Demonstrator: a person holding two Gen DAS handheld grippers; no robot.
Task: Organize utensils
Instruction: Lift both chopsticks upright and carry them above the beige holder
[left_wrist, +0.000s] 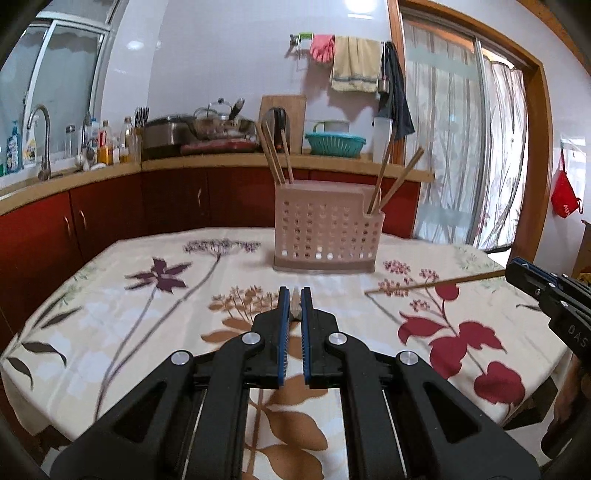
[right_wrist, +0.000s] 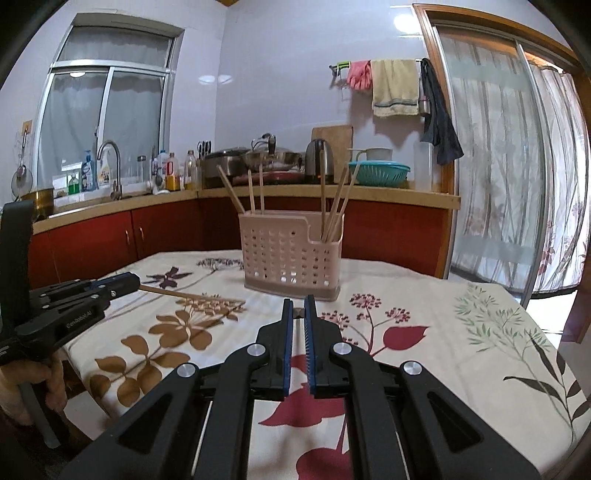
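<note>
Floral cloth across the desk (left_wrist: 155, 332), purple, tan and red blooms, and the pink perforated utensil caddy (left_wrist: 327, 227) stands upright near its far edge. Chopsticks (left_wrist: 275, 155) lean out of its left compartment, more chopsticks (right_wrist: 338, 206) out of its lower right one. The left hand-held gripper (left_wrist: 294, 295) hovers over the cloth, nipping one chopstick (right_wrist: 192, 295) crosswise, the stick jutting sideways above the tan flowers. The right hand-held gripper (right_wrist: 300, 308) clamps another chopstick (left_wrist: 436, 283), which sticks out level over the cloth toward the caddy. Behind, a kitchen counter (right_wrist: 332, 192) on red cabinets carries pots, a kettle, a teal colander (right_wrist: 380, 173); tap (right_wrist: 112, 166) under the window, towels (right_wrist: 395, 86) hung by the curtained sliding door.
</note>
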